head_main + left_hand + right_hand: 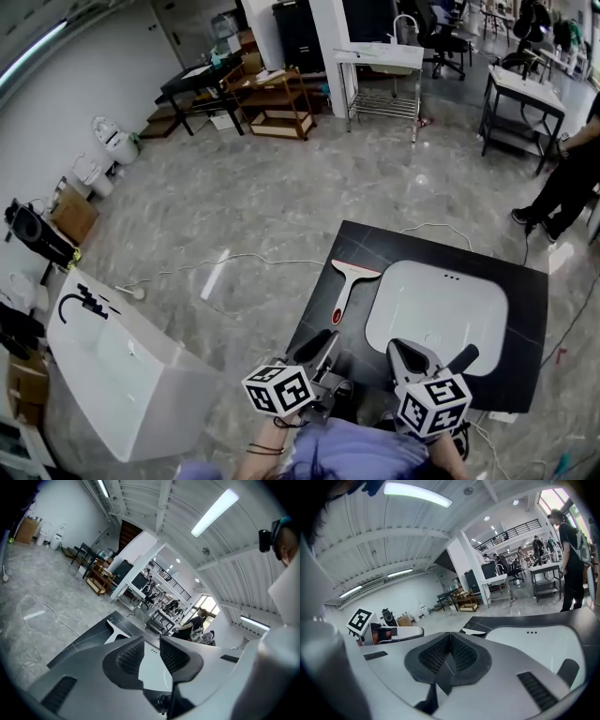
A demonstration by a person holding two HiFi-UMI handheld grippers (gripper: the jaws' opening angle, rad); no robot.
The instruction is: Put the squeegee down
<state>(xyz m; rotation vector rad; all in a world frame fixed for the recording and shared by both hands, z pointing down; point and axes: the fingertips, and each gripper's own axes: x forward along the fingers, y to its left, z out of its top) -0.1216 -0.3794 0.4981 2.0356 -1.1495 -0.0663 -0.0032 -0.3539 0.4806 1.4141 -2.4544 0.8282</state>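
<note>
The squeegee (349,284), white with a red tip on its handle, lies flat on the black slab (525,319), left of the white basin (437,305). It touches neither gripper. My left gripper (317,347) hovers near the slab's front left edge, a short way behind the squeegee's handle. In the left gripper view the squeegee (116,631) lies ahead, and the left gripper (152,651) has a narrow gap with nothing in it. My right gripper (405,353) hangs over the basin's front rim. In its own view the right gripper (450,651) has its pads pressed together, empty.
A white tub unit (122,366) with a black tap stands on the floor to the left. A white cable (234,263) runs across the grey floor. A person (567,178) stands at the far right. Tables and shelves line the back.
</note>
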